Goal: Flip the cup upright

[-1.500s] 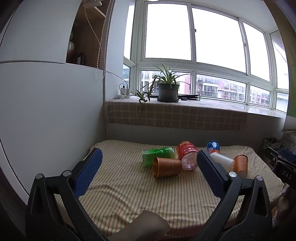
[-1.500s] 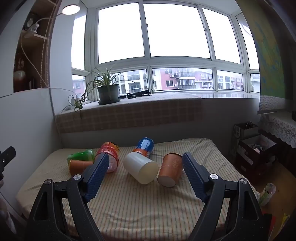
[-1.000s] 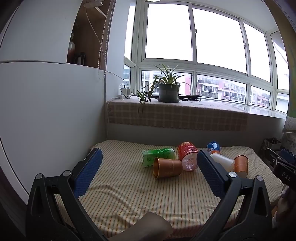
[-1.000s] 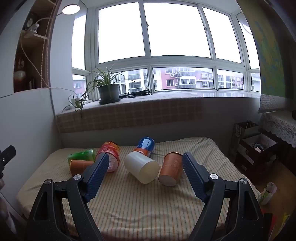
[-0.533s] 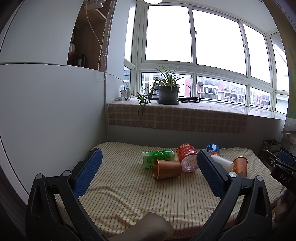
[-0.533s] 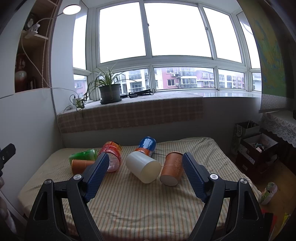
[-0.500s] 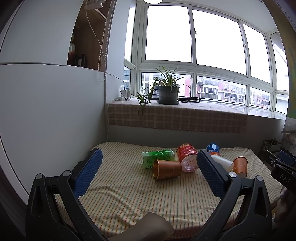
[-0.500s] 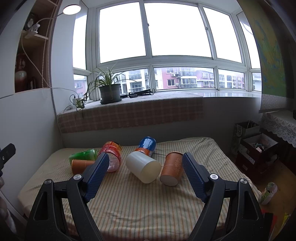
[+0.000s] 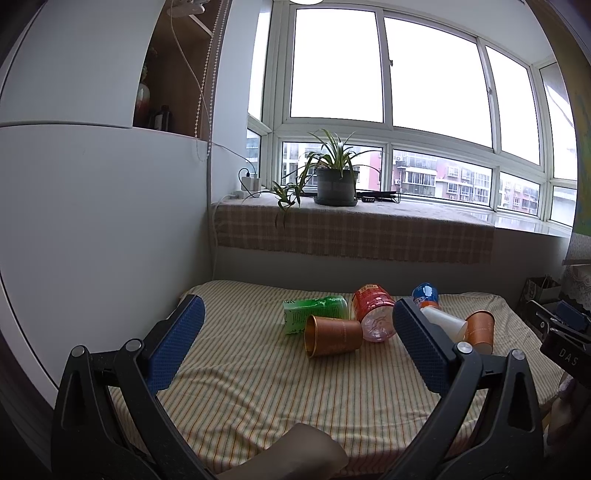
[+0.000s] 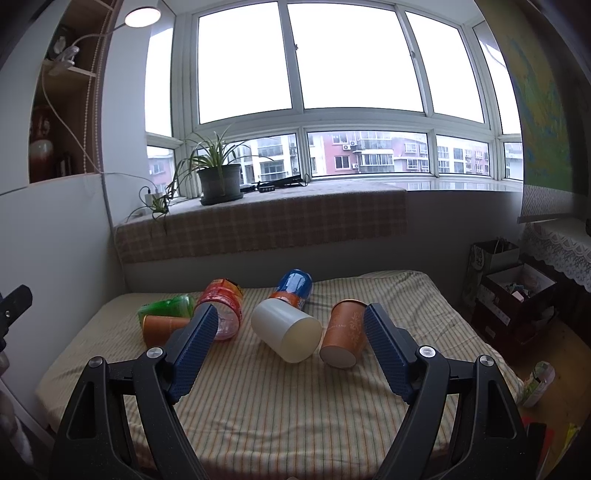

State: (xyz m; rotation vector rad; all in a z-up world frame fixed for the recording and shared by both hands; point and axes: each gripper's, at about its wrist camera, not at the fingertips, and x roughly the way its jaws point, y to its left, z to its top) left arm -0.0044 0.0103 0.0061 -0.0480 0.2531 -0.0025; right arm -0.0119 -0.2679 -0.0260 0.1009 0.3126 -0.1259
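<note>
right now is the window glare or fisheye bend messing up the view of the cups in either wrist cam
Left wrist view: upper window panes blown out white, frame lines bowed, yet the copper cup on its side reads sharp. Right wrist view: same washed-out glass, lamp flaring top left; white cup and patterned orange cup evenly lit, soft shadows.

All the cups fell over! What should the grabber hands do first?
Probably ease the open right gripper forward toward the white cup. It lies on its side on the striped cloth, nearly centred between the fingers, and nothing is held yet.
</note>
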